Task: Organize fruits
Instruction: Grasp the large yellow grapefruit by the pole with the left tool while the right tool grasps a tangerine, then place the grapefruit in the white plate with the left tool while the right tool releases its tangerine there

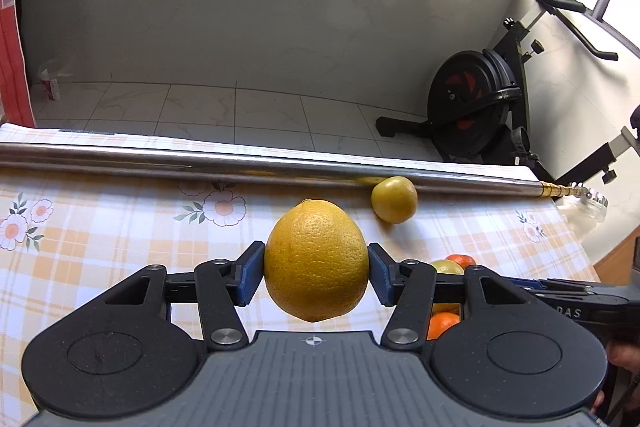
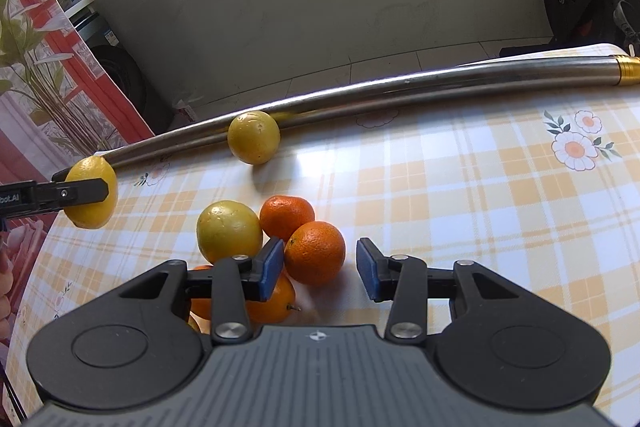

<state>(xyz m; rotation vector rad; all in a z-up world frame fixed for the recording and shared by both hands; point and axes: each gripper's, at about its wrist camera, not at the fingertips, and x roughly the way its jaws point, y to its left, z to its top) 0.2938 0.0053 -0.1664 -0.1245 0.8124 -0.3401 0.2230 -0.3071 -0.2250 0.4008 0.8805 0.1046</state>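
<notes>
My left gripper is shut on a large yellow lemon and holds it above the checked tablecloth; the lemon also shows at the left of the right wrist view. My right gripper is open, its jaws either side of an orange on the table. Beside that orange lie a second orange, a yellow-green fruit and another orange under the left finger. A lone yellow-green fruit rests against the metal pipe.
A long steel pipe lies along the table's far edge. The flowered checked tablecloth covers the table. An exercise bike stands on the tiled floor beyond. A red curtain hangs at the left.
</notes>
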